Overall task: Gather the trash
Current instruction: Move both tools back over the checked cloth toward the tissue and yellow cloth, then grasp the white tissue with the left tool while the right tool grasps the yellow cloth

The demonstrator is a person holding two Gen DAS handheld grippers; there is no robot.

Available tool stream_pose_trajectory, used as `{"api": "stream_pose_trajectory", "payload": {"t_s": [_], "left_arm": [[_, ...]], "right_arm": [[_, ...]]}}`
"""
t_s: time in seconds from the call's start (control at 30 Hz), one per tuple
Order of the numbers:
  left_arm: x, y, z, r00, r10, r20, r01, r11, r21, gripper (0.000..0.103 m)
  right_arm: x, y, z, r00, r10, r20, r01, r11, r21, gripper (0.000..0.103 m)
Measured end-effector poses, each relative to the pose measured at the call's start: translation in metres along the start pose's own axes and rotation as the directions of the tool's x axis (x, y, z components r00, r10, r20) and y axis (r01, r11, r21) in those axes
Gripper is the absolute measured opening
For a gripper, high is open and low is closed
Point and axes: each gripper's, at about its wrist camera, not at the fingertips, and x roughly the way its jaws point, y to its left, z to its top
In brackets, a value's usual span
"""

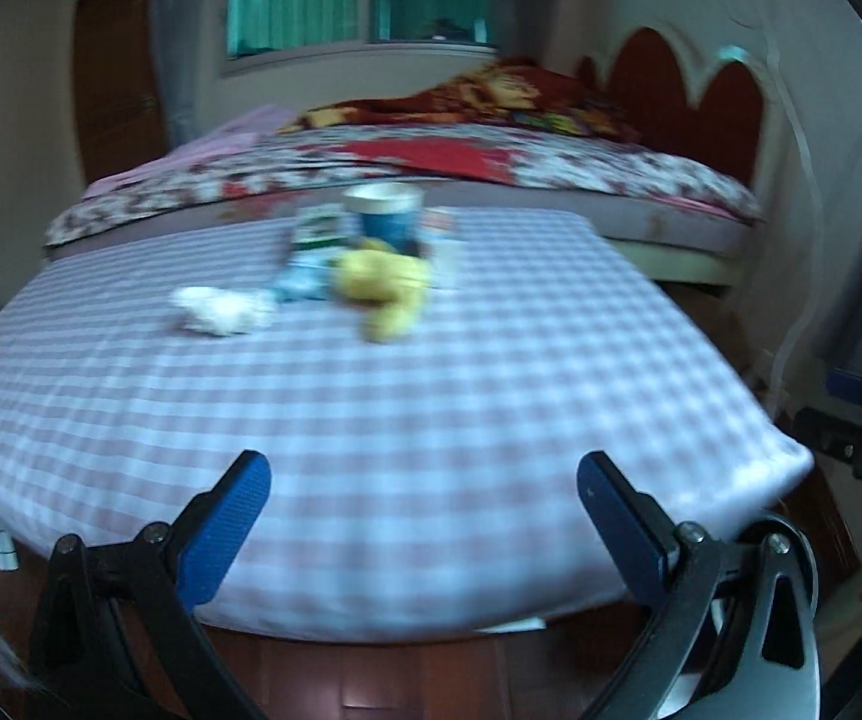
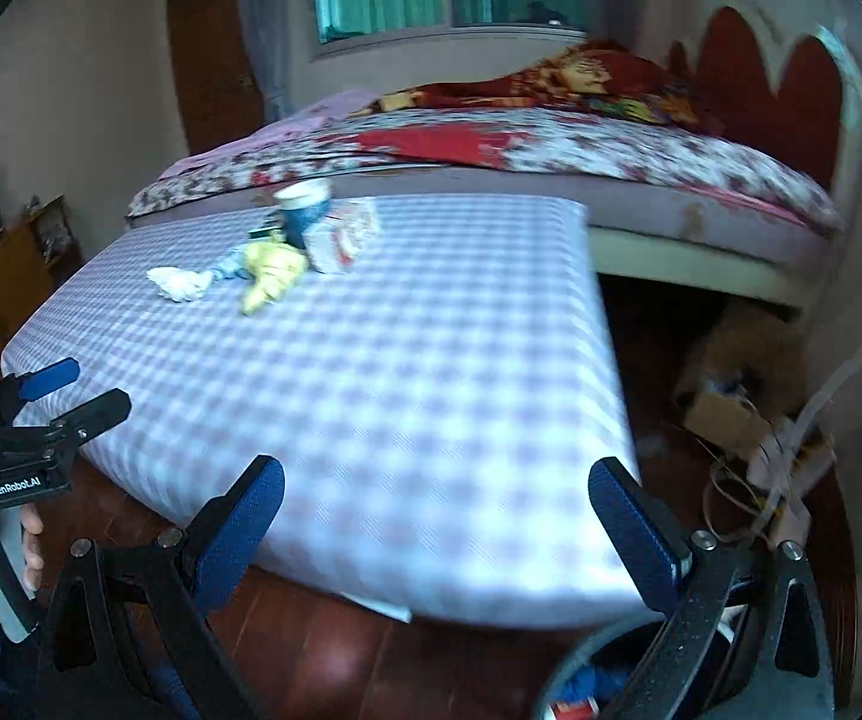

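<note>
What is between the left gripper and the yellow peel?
Only bare checkered tablecloth lies between left gripper and yellow peel, seen in the left wrist view.

Ahead of the left gripper (image 1: 422, 495), with its blue pads and black arms, the counter (image 1: 431, 396) wears a lilac-and-white check cloth. Beyond lie a white crumpled tissue (image 1: 224, 309), a yellow wrapper (image 1: 386, 291) and a blue cup (image 1: 386, 216) with a white rim. The floor (image 2: 335, 660) beneath is reddish-brown wood.

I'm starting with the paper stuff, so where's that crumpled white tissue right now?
The crumpled white tissue lies at the left end of the trash cluster on the checked tablecloth, just left of the yellow wrapper.
</note>
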Motion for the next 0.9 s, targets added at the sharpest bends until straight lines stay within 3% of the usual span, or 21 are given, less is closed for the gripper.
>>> {"api": "stream_pose_trajectory", "payload": {"t_s": [0.1, 0.33, 0.43, 0.57, 0.7, 0.9], "left_arm": [[0.012, 0.038, 0.009, 0.999, 0.054, 0.003, -0.054, 0.998, -0.04, 0.102], [0.06, 0.103, 0.028, 0.993, 0.113, -0.024, -0.115, 0.988, -0.107, 0.102], [0.083, 0.122, 0.04, 0.994, 0.105, -0.03, -0.108, 0.988, -0.111, 0.101], [0.109, 0.142, 0.058, 0.996, 0.079, -0.046, -0.084, 0.989, -0.121, 0.096], [0.134, 0.156, 0.073, 0.997, 0.041, -0.071, -0.05, 0.991, -0.127, 0.09], [0.17, 0.159, 0.081, 0.986, 0.031, -0.165, -0.044, 0.997, -0.07, 0.082]], "right_arm": [[0.031, 0.029, 0.022, 0.998, 0.054, -0.04, -0.055, 0.998, -0.021, 0.102], [0.102, 0.078, 0.073, 0.995, 0.081, -0.054, -0.083, 0.995, -0.053, 0.102], [0.13, 0.096, 0.092, 0.994, 0.091, -0.061, -0.095, 0.993, -0.067, 0.1], [0.171, 0.123, 0.111, 0.989, 0.101, -0.107, -0.11, 0.99, -0.091, 0.085], [0.203, 0.139, 0.123, 0.987, 0.085, -0.135, -0.097, 0.991, -0.087, 0.082], [0.236, 0.148, 0.132, 0.981, 0.07, -0.183, -0.08, 0.996, -0.049, 0.069]]}}
